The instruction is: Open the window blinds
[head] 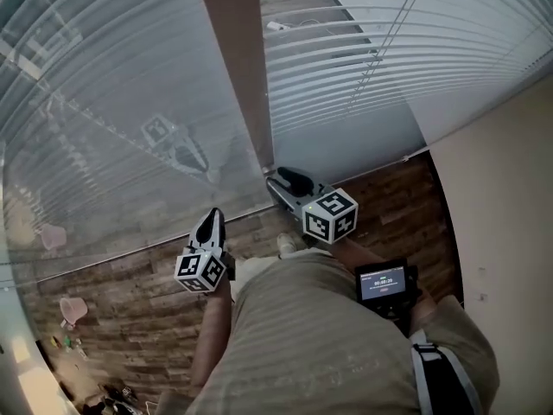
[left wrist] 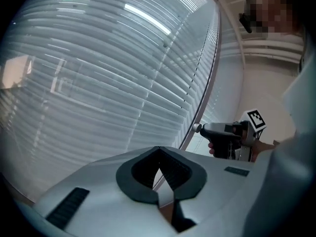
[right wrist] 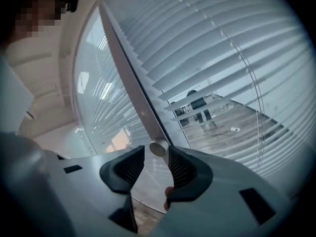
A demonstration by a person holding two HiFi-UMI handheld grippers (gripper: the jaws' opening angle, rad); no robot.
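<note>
White slatted blinds cover the left pane and the right pane, with a brown mullion between them. Some slats of the right blind stand tilted and show what lies behind. My right gripper is at the foot of the mullion. In the right gripper view a small round white rod end, seemingly the tilt wand, sits between the tips of my right gripper, tight against the right pad. My left gripper hovers lower left, jaws together and empty. It sees the right gripper.
Brown wood floor runs below the glass. A beige wall closes the right side. A small screen device hangs at the person's waist. Small pink things lie on the floor at lower left.
</note>
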